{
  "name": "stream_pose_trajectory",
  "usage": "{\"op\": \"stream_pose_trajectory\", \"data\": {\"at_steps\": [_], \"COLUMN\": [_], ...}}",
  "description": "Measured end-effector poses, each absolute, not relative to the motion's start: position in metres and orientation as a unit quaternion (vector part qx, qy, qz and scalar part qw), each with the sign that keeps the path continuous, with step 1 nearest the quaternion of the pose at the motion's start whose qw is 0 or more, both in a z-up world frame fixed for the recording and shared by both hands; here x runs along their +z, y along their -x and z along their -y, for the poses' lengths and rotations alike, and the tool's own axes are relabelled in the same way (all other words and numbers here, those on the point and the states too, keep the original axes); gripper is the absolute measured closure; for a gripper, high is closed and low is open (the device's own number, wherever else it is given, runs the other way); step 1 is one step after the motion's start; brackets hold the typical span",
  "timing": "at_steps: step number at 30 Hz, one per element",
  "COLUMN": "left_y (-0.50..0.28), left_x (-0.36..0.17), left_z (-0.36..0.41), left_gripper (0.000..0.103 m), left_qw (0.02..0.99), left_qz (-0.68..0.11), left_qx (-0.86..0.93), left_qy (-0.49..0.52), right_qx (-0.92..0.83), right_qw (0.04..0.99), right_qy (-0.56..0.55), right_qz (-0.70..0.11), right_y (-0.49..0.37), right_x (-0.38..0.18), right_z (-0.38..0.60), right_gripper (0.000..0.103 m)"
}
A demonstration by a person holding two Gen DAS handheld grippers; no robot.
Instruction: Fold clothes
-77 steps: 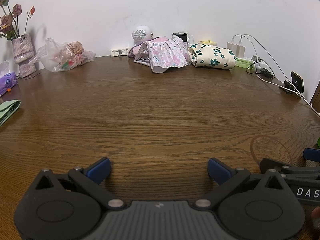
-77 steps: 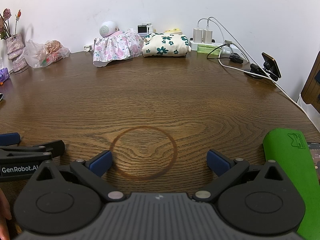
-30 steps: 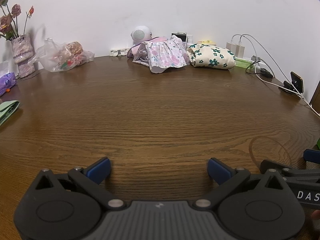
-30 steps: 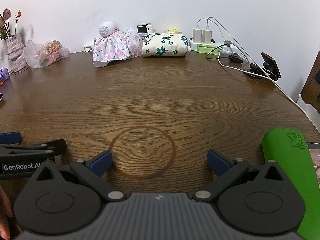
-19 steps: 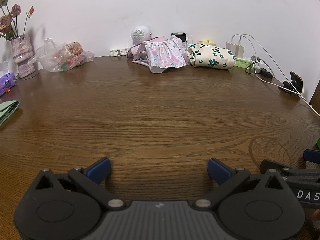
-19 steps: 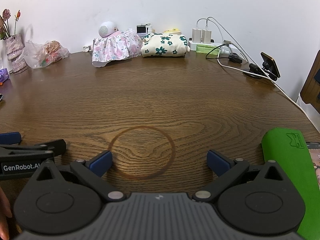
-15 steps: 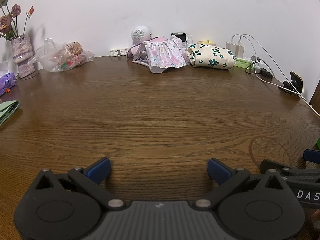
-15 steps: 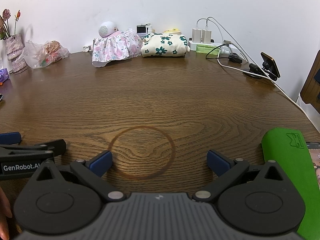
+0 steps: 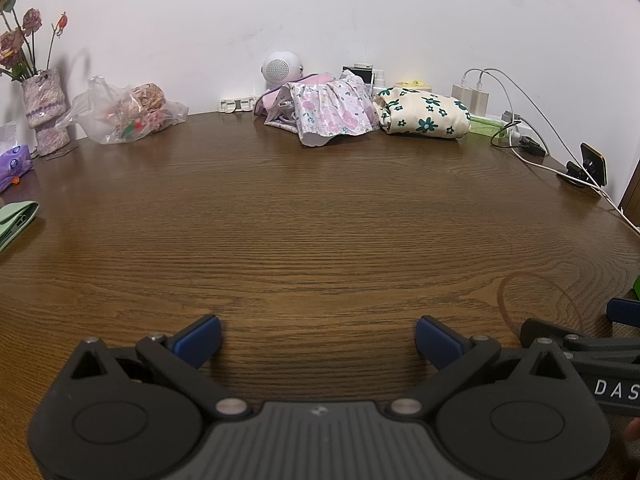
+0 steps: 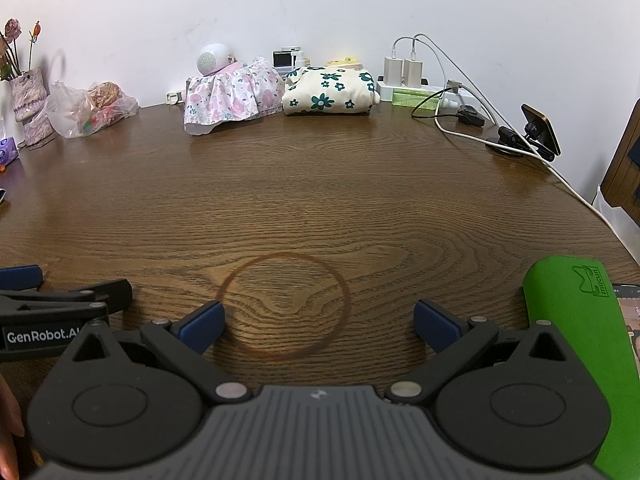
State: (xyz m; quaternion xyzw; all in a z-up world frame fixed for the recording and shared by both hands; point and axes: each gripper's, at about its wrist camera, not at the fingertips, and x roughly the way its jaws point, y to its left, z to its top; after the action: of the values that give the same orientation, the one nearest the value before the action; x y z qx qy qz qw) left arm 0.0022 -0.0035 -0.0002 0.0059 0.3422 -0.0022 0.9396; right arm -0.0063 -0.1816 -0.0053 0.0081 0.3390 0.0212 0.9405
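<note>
The left tool (image 9: 318,336) is being held low over the wooden surface (image 9: 320,240) with its blue-tipped fingers (image 9: 198,338) spread wide and nothing between them. The right tool (image 10: 318,326) is being held just beside it, likewise spread wide and empty, its fingers straddling a ring-shaped stain (image 10: 284,304) in the wood grain.

Taking that stain as the landmark, both garments are lying well beyond it, at the far edge of the surface against the white wall (image 10: 320,8). The pink floral garment (image 10: 232,94) is sitting beyond the stain and slightly to its left, loosely heaped with a hem drooping onto the wood. The cream garment with green flowers (image 10: 330,92) is lying beyond the stain and slightly to its right, touching the pink one (it is looking already folded into a neat block). Neither garment is being touched by either tool.

A round white speaker (image 10: 212,58) is standing behind the pink garment. A clear plastic bag (image 10: 88,110) is lying far to the left of the stain, and a green case (image 10: 580,340) is lying close to its right, beside the right tool.
</note>
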Motion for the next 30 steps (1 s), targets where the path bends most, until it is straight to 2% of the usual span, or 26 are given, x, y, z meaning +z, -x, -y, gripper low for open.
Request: {"op": "stream_pose_trajectory", "data": {"at_steps": [18,21,23,25,26,30], "left_y": [-0.005,-0.013,-0.026,-0.055,-0.07,-0.163], "left_x": [0.001,0.012,0.031,0.054,0.066,0.082], "left_z": [0.0,-0.015,-0.031,-0.046,-0.053,-0.072], "left_gripper": [0.0,0.008,0.007,0.006,0.0,0.001], "left_qw": [0.937,0.936,0.94,0.95,0.954,0.955], "left_qz": [-0.348,-0.35,-0.334,-0.304,-0.289,-0.277], "left_qx": [-0.01,-0.027,-0.042,-0.043,-0.043,-0.049], "left_qy": [-0.006,0.027,0.054,0.061,0.064,0.097], "right_qx": [0.023,0.062,0.096,0.138,0.159,0.22], "right_qw": [0.94,0.933,0.923,0.926,0.927,0.927], "right_qy": [0.0,0.006,-0.023,-0.059,-0.076,-0.079], "right_qz": [-0.341,-0.354,-0.372,-0.347,-0.332,-0.292], "right_y": [0.005,0.002,-0.004,-0.016,-0.022,-0.112], "right_x": [-0.006,-0.002,0.014,0.046,0.062,0.107], "right_z": [0.18,0.181,0.187,0.195,0.199,0.195], "right_gripper": [0.0,0.0,0.0,0.0,0.0,0.0]}}
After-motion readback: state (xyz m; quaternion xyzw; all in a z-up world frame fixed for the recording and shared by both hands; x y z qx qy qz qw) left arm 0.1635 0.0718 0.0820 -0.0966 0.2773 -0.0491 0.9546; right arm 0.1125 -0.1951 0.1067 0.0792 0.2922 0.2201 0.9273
